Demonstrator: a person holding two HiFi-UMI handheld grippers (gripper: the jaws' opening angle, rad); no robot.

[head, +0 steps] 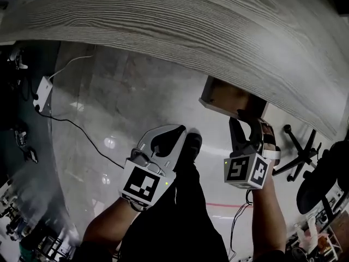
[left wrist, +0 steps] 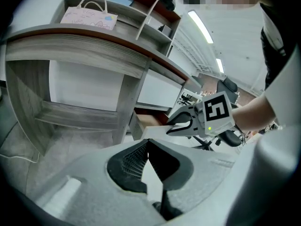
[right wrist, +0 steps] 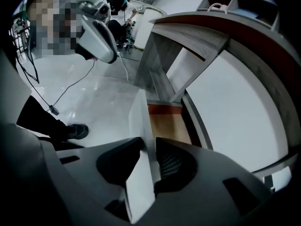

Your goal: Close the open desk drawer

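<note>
One grey wood-grain table point(head: 163, 21) spans the top of the head view. On its top stands one open shelf unit with brown edging point(left wrist: 146, 20). One drawer with a white front panel and a brown wooden inside point(head: 232, 98) hangs pulled out below the table's near edge, toward the right end. One black swivel chair point(head: 297, 141) stands beyond that end. One pale pink handled bag point(left wrist: 89, 14) sits in the shelf unit.

There are two grippers. The right gripper point(head: 245, 125) straddles the top edge of the drawer's front panel, with its jaws apart on either side (close, with no clear pinch). The left gripper point(head: 181, 130) hangs clear of the table, closed tip to tip on nothing.

One white power strip point(head: 42, 89) lies by the left end. The pale glossy floor point(head: 120, 102) reflects ceiling lights.
</note>
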